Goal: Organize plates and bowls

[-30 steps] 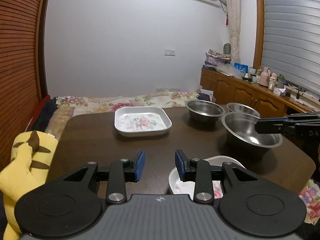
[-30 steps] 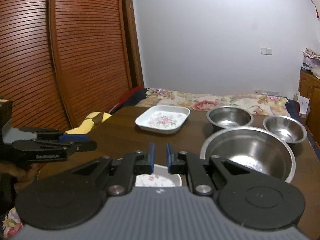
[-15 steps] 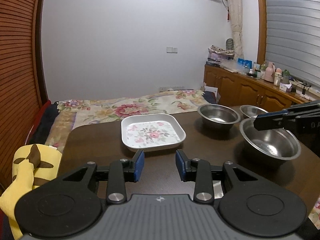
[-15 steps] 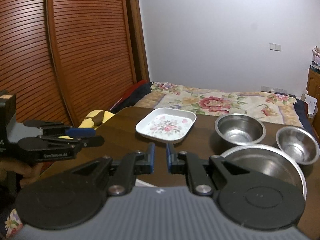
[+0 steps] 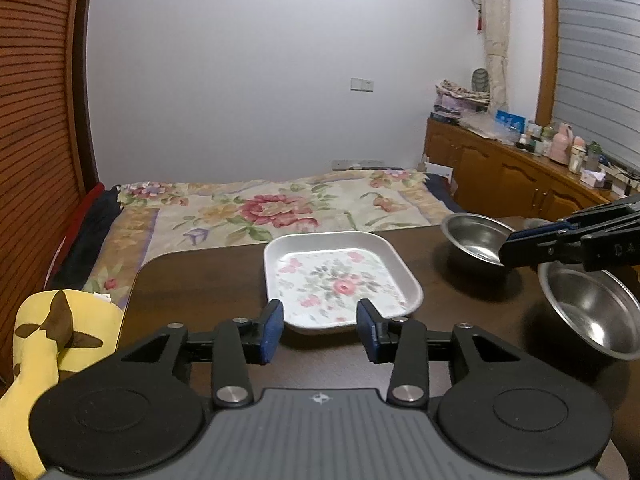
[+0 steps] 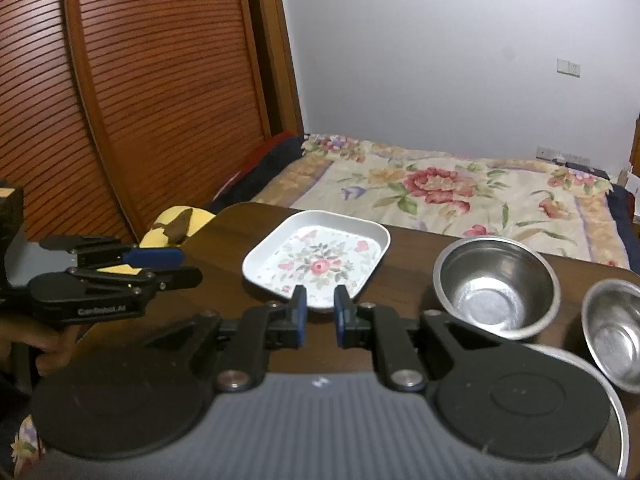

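Dark wood table fronts a floral bedspread and slatted wooden doors. From the left wrist, the left gripper, jaws spread and empty, frames the near edge of the flowered square plate; two steel bowls sit at right, one partly behind the right gripper. Only the right wrist view shows three bowls: a middle bowl, a small bowl cut off at right, and a large bowl's rim mostly hidden. Right jaws stand narrowly apart, holding nothing.
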The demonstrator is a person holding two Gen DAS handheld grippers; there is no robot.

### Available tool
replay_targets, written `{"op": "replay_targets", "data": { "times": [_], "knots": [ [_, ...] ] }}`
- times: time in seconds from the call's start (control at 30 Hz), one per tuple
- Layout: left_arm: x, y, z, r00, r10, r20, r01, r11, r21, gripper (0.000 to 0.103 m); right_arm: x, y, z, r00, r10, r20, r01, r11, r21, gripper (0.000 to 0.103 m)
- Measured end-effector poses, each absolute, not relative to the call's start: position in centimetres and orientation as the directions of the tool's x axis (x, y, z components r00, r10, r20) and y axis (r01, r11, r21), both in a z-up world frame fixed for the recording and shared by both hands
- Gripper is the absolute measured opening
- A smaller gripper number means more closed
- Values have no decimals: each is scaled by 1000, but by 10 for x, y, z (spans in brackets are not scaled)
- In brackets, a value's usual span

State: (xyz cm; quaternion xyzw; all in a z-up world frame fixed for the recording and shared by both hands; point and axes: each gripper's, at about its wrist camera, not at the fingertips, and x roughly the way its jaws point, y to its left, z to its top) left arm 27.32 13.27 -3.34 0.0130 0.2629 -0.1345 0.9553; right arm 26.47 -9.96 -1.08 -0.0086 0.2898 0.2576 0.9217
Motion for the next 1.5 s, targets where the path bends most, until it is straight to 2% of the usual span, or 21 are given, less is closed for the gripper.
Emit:
{"op": "replay_targets", "data": {
  "times": [0.03, 0.07, 0.37, 0.77, 1.07, 1.23, 1.3, 1.43, 1.5],
  "knots": [
    [280, 134, -35, 825, -247, -509, 259, 965, -49, 46, 269, -98, -10, 697, 470, -541, -482, 866, 131, 35],
    [285, 135, -36, 823, -246, -512, 255, 965, -55, 46, 275, -95, -9, 693, 471, -546, -486, 865, 129, 36],
    [330, 138, -48, 803, -239, -546, 244, 968, -64, 46, 321, -83, -13, 651, 481, -587, -500, 854, 145, 36],
    [368, 139, -73, 771, -256, -583, 253, 963, -87, 46, 377, -78, -51, 543, 447, -711, -461, 866, 193, 36],
    [376, 144, -84, 770, -276, -575, 250, 960, -125, 37, 395, -75, -59, 494, 433, -754, -458, 867, 197, 34],
    [377, 142, -88, 770, -278, -574, 250, 959, -130, 23, 400, -72, -60, 487, 412, -770, -468, 868, 169, 32],
    [379, 143, -89, 768, -272, -580, 246, 961, -125, 17, 401, -71, -60, 485, 403, -776, -473, 867, 155, 31],
    [379, 144, -89, 763, -278, -583, 247, 960, -134, 15, 403, -71, -60, 472, 398, -787, -480, 864, 149, 21],
    [380, 145, -89, 764, -277, -582, 246, 960, -134, 15, 403, -71, -61, 469, 398, -789, -489, 860, 144, 20]
  ]
}}
